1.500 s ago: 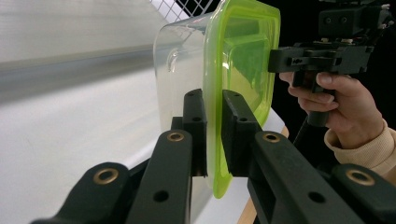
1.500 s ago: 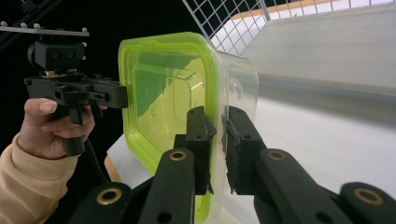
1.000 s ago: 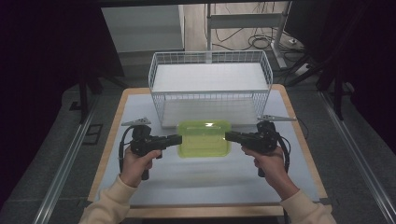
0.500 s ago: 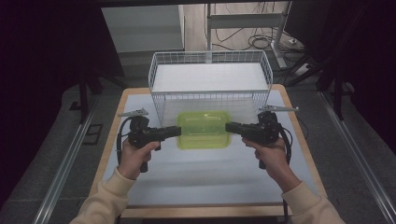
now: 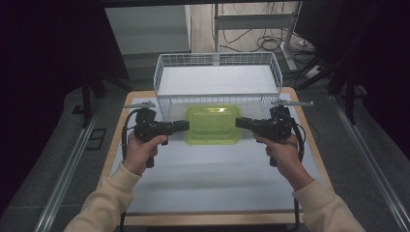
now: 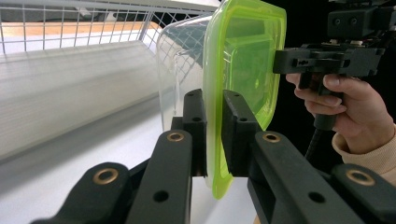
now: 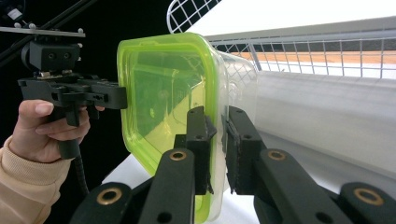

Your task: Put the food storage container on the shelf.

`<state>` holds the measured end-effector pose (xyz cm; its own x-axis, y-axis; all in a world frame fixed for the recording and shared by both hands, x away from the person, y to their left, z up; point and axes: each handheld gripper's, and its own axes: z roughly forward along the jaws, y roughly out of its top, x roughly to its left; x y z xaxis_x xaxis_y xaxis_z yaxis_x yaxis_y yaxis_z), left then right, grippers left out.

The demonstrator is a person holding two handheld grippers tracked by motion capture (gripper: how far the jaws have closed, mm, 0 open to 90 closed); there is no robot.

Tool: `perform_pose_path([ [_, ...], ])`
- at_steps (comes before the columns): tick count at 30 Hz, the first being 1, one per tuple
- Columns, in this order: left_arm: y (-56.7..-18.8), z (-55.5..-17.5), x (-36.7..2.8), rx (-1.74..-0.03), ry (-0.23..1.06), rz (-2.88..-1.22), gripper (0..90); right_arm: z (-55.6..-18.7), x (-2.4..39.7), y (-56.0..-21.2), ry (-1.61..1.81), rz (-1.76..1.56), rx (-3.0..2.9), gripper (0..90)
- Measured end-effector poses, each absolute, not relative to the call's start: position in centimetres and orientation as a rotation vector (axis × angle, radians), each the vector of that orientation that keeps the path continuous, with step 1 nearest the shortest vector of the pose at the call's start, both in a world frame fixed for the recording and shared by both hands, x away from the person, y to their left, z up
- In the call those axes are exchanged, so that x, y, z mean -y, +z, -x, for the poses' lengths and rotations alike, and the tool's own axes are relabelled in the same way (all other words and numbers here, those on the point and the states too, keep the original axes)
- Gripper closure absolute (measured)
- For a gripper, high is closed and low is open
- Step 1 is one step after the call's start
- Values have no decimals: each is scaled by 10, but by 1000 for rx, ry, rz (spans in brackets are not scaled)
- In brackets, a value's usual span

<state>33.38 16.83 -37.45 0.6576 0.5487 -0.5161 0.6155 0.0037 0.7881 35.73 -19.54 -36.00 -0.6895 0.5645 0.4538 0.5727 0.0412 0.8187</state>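
Our left gripper point(image 5: 186, 126) and right gripper point(image 5: 238, 123), each clamped on the green-lidded container point(image 5: 212, 124), off the table point(image 5: 203, 179), near the wire basket point(image 5: 217, 99) at its far edge.

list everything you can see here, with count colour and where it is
container: 1, clear with a green lid, lifted between both grippers, just in front of the basket
basket: 1, white wire, far half of the table
table: 1, white top with a wood edge, centre
cables: several, dark, on the floor beyond the basket
left gripper: 1, black, shut on the container's left rim
right gripper: 1, black, shut on the container's right rim
hands: 2, cream sleeves, coming in from the near edge, one on each gripper
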Motion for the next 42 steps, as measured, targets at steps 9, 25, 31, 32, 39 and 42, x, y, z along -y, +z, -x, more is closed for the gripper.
perform_pose_path([
  [9,-369,-340,-166,-946,-71,-1639,818,-361,198,-349,-1797,1233,2286,810],
  [25,-352,-353,-163,-934,-39,-1650,818,-372,200,-334,-1824,1235,2297,811],
  [31,-345,-360,-161,-915,-20,-1660,817,-376,201,-329,-1837,1239,2292,811],
  [32,-343,-361,-161,-914,-20,-1661,818,-377,201,-329,-1840,1239,2290,810],
  [39,-330,-372,-158,-899,-1,-1666,817,-386,204,-318,-1877,1245,2277,810],
  [42,-327,-374,-158,-887,6,-1667,817,-388,204,-316,-1881,1247,2276,810],
])
